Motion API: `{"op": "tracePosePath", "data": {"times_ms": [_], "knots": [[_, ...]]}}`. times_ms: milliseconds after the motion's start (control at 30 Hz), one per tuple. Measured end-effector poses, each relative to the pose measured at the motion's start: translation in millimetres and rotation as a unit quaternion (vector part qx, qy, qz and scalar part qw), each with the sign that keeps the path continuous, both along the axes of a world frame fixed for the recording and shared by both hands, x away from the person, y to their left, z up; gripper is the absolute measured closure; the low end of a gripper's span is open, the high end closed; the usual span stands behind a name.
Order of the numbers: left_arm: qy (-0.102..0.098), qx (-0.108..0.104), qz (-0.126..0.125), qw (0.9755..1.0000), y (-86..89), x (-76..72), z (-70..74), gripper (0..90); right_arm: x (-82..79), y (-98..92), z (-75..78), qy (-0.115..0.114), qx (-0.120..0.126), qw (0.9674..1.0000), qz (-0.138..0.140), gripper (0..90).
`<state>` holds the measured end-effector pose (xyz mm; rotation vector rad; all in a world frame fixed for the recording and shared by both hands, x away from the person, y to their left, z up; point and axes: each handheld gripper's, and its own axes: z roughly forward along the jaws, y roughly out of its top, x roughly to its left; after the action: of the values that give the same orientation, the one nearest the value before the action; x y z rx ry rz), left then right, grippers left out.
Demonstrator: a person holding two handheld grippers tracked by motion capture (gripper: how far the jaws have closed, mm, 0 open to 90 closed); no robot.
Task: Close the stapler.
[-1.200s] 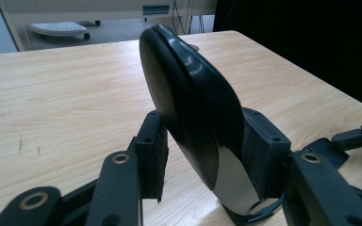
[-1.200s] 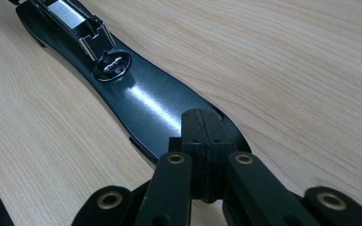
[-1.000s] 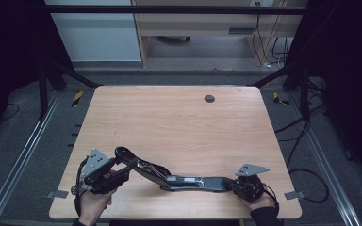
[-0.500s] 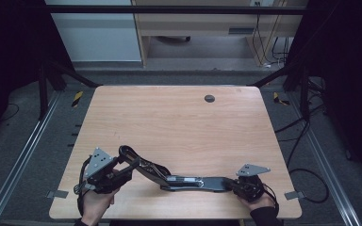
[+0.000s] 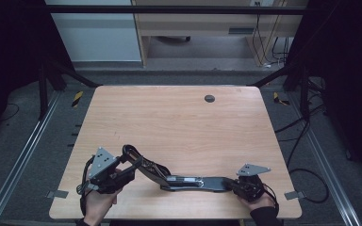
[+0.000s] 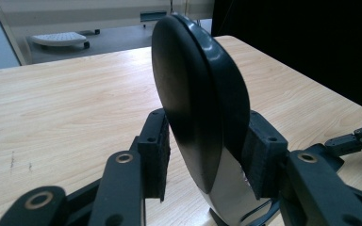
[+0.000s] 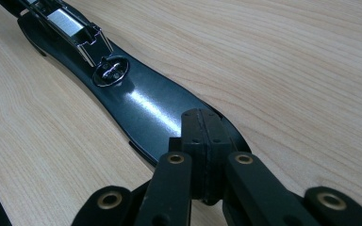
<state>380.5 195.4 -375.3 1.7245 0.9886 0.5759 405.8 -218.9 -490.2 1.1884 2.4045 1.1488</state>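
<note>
Black stapler (image 5: 188, 181) lies opened flat on table (image 5: 179, 127); left gripper (image 6: 207, 160) clamps its raised handle, right gripper (image 7: 202, 141), jaws closed, presses the base, whose grip contact stays hidden.

Left claw (image 5: 128, 168) clamped, right claw (image 5: 234, 184) closed

Tabletop (image 5: 179, 122) beyond stapler (image 5: 188, 181) free, only small grommet (image 5: 209, 98) far back

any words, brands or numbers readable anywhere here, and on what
None can be read.
Black stapler: no brand or number legible on its open arm or base.
Wooden table: bare, no marking.
Yellow-black floor tape: hazard stripes, no text.
</note>
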Motion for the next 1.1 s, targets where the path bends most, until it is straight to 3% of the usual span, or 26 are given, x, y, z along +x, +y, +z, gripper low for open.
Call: {"op": "tracePosePath", "data": {"times_ms": [1100], "knots": [[-0.026,0.023,-0.010,0.9993,-30.5,-3.9,9.1,57.8,0.4,-0.4,-0.1,0.001,0.000,1.0000,-0.001,90.0]]}}
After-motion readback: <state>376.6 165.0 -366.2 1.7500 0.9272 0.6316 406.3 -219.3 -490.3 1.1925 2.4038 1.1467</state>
